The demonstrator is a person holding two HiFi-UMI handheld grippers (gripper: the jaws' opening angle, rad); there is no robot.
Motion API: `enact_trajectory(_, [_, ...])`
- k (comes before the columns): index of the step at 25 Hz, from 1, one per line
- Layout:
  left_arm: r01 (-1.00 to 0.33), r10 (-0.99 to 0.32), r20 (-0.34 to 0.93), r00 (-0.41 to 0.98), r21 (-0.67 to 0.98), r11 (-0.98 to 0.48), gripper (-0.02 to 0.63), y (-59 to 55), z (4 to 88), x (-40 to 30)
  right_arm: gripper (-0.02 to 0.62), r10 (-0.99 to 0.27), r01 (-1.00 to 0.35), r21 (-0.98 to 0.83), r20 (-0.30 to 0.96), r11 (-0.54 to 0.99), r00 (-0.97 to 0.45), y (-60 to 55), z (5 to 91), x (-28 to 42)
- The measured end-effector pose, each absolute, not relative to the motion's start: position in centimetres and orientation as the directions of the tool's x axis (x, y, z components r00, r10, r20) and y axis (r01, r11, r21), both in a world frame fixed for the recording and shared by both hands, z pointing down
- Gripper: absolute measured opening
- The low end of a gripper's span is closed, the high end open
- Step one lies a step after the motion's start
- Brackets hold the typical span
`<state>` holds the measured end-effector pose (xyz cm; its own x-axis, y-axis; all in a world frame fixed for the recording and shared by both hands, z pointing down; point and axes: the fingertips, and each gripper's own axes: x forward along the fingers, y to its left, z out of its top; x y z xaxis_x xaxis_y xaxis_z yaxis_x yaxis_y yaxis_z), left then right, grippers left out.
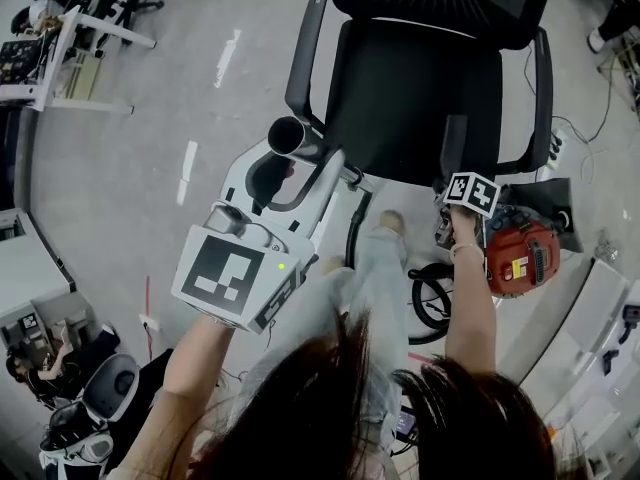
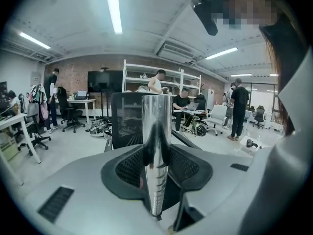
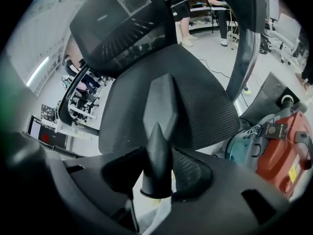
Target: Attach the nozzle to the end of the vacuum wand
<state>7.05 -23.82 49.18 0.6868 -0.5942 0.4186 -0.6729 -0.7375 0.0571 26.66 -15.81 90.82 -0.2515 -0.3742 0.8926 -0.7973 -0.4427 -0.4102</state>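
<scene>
Mirror metal in one claw, dull black plastic in the other.
The wand (image 2: 156,131) was polished metal, smooth and mirror-bright, with the room reflected along its tube. The left claw (image 2: 156,160) gripping it was matt pale-grey plastic, and its black pads (image 2: 128,168) had a fine dotted, rubbery-looking texture. The nozzle (image 3: 157,163), held in the right claw (image 3: 157,173), was smooth black plastic with a dull satin sheen, set between equally rough black pads. Behind it, toward twelve o'clock, the chair (image 3: 195,97) showed woven black mesh cloth. At four o'clock the vacuum body (image 3: 286,153) was glossy red plastic. The floor (image 1: 130,138) looked smooth, grey and faintly shiny.
</scene>
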Motion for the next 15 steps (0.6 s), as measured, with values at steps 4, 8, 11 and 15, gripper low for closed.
enact_trajectory(4, [-0.669,-0.592,0.42,0.688,0.052,-0.741,0.155,-23.0,49.2,6.3,0.181,-0.407,-0.784,-0.432,0.878,-0.446,-0.253,-15.3,89.9,26.3])
enact_trajectory(8, [-0.667,-0.593,0.412,0.692,0.05,-0.744,0.155,-22.4,49.0,6.1,0.181,-0.443,-0.756,-0.479,0.852,-0.447,-0.278,-15.2,88.8,25.5])
enact_trajectory(11, [-0.66,-0.588,0.408,0.698,0.049,-0.749,0.155,-22.0,48.9,6.0,0.181,-0.473,-0.71,-0.534,0.823,-0.458,-0.313,-15.1,88.0,24.7])
enact_trajectory(15, [-0.652,-0.583,0.404,0.705,0.047,-0.757,0.155,-21.4,48.8,6.0,0.181,-0.511,-0.645,-0.6,0.784,-0.473,-0.353,-14.8,87.5,23.9])
